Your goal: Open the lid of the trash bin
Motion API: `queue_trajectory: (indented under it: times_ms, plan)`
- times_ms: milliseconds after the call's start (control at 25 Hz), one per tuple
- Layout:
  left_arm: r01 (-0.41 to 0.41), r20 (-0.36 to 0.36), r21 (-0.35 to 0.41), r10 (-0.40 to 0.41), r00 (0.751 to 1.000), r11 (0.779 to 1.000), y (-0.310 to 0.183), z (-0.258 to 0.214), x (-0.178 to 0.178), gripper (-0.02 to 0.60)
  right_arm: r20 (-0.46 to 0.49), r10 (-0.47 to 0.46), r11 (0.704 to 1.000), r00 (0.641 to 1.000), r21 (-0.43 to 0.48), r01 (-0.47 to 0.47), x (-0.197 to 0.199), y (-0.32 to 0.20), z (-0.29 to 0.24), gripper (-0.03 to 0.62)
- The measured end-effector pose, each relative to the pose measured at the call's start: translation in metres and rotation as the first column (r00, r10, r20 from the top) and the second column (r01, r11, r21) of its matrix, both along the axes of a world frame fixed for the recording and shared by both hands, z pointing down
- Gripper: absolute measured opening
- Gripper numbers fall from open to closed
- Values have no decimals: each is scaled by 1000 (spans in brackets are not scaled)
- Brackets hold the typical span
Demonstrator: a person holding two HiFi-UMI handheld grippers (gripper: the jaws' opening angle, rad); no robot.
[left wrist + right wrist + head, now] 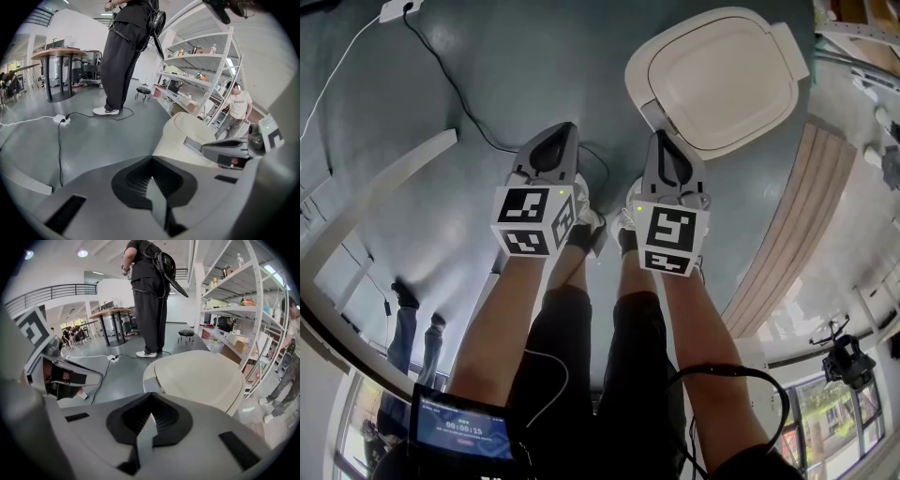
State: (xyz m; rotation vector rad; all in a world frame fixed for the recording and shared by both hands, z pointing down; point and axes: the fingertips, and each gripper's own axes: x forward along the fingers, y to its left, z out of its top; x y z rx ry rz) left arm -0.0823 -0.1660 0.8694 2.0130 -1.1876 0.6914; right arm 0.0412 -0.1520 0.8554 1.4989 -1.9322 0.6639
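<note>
the trash bin (717, 80) is cream all over, its lid a shade paler than the rim. the left tool (561, 133) and right tool (662, 141) are matte grey with black ribbed inner pads. each marker cube (532, 220) is white with black square patterns. the floor (487, 84) is glossy blue-grey. the cable (59, 154) is black, the power strip (61, 120) white. the trousers (581, 356) are black.

cream plastic trash bin (719, 80) stands upright on the grey floor (516, 75); its rounded lid (211, 378) is fully closed.
</note>
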Motion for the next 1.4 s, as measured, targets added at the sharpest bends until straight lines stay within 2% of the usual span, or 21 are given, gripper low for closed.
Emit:
queue_trajectory:
  times_ms: [640, 1400]
  plan:
    - [0, 8, 3, 0, 1000, 1000, -1, 1, -5, -3, 8, -2, 1000, 1000, -15, 2, -2, 0, -2, 5]
    - [-22, 25, 9, 21, 999, 1000, -3, 1, -9, -3, -58, -61, 998, 996, -8, 61, -9, -1, -3, 5]
